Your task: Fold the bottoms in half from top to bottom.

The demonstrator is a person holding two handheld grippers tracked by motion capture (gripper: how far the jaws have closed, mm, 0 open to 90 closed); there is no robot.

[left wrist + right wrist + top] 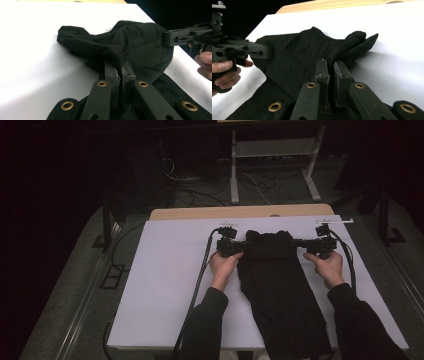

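The black garment [280, 290] lies down the counter [165, 280], its near end cut off below. The left gripper [243, 245] and right gripper [299, 243] each pinch its bunched far edge, jaws closed on cloth.

Dim room beyond; white table top [165, 270] brightly lit, glaring, claw views soft up close.

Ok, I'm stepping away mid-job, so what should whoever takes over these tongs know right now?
Left tongs: shut on the black garment, at its far left edge.
Right tongs: shut on the same garment, at its far right edge.
The garment lies lengthwise on the white board, near end hanging over the front edge.
Done: both far corners gripped, top bunched.
Left: likely the fold or spreading; keep both grips.
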